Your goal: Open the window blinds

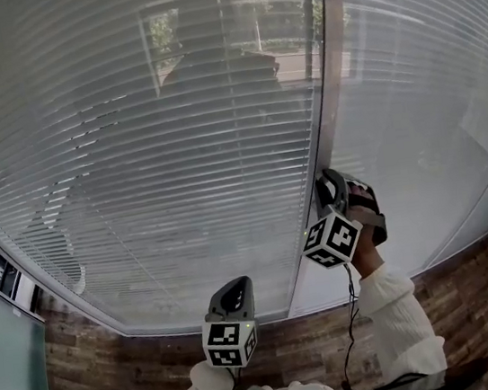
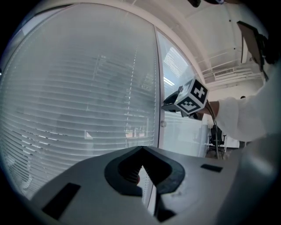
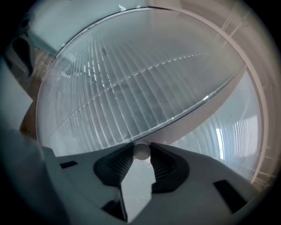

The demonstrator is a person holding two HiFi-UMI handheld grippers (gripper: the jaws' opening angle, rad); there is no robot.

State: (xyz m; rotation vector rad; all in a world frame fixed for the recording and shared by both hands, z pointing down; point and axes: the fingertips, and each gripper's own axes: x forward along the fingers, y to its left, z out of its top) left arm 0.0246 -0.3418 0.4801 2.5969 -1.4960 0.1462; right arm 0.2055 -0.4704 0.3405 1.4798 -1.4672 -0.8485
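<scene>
Window blinds covered the glazing, slats tilted mostly shut. The right gripper clamped the small white knob on the mullion. Turning it required a firm, coaxial grip to prevent slipping. The left gripper hung closed and empty.

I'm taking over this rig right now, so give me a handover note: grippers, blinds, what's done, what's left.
Right gripper: shut on the knob on the frame.
Left gripper: shut, empty, held low.
Blinds: down, look mostly closed.
Done: knob gripped.
Left: probably turn the knob until they open, then release.
</scene>
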